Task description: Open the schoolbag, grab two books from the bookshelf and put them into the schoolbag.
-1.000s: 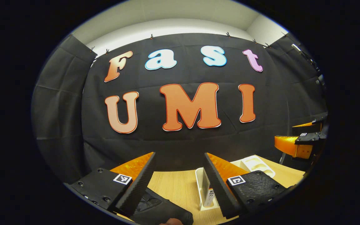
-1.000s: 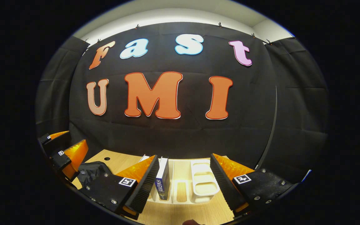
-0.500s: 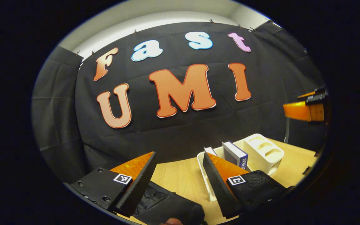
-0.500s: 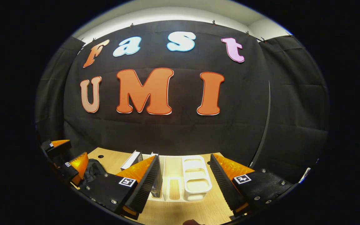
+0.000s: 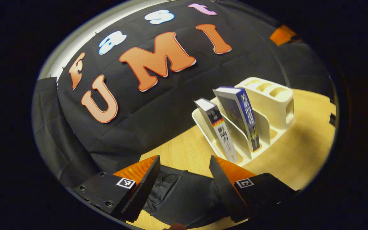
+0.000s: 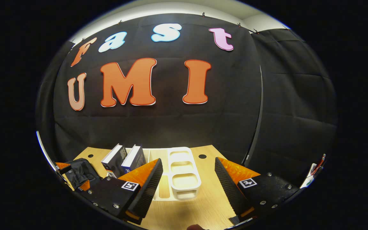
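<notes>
The black schoolbag [image 5: 184, 198] lies flat on the counter [image 5: 299, 159] at the bottom of the left gripper view. It sits right between and under the two fingers of the left tongs [image 5: 184, 188]. I cannot tell if its zip is open or closed. In the right gripper view the schoolbag [image 6: 80, 174] is a dark lump at the lower left of the frame, near the edge of the counter [image 6: 209, 204].

The bookshelf [image 5: 267, 108] is a cream plastic rack with slots. In the left gripper view it stands on the counter in the right middle of the frame, past the bag. Two books stand in it, side by side and leaning. The white book [image 5: 217, 127] is in the slot closer to the bag. The blue book [image 5: 240, 115] is in the next slot, with a thin wall of the rack between them. In the right gripper view the bookshelf [image 6: 180, 172] is at the bottom middle, and the white book [image 6: 113, 159] and the blue book [image 6: 133, 159] lean together to its left.

The left tongs are wide open and hold nothing; they hang just over the bag.

The right tongs [image 6: 187, 185] are wide open too and hold nothing. The cream rack shows in the gap between their fingers, farther off. The left finger covers the bottom of the blue book
</notes>
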The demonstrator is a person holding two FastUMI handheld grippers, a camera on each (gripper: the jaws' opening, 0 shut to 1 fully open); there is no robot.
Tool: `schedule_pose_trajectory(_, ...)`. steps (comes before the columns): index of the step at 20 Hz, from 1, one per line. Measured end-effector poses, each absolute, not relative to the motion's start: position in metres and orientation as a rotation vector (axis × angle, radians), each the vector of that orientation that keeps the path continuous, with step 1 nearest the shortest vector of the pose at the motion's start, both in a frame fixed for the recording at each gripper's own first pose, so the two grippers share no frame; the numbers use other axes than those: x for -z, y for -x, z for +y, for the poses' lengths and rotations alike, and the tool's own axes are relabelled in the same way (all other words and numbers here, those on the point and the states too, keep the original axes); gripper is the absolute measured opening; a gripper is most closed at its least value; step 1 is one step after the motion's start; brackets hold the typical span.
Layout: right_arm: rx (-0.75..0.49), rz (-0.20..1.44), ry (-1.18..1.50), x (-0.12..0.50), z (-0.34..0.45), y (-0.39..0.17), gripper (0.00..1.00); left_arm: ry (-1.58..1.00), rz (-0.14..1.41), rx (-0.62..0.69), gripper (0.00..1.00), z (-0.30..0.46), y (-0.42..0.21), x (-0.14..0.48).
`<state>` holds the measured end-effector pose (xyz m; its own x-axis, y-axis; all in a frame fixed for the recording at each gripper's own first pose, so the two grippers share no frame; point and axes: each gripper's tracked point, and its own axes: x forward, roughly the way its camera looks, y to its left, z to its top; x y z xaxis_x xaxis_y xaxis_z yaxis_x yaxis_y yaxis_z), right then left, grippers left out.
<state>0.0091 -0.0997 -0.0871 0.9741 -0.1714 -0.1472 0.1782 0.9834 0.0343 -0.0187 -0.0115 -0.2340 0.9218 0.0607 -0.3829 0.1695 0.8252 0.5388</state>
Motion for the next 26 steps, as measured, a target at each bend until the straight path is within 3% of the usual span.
schedule_pose_trajectory(13,0.189,0.218,-0.061,0.125,-0.118,-0.017,0.98,-0.844,0.649,0.104,0.98,0.006,0.065,0.352)
schedule_pose_trajectory(26,0.172,0.220,-0.079,0.126,-0.120,-0.020,0.98,-1.057,0.668,-0.055,0.96,0.051,0.050,0.360)
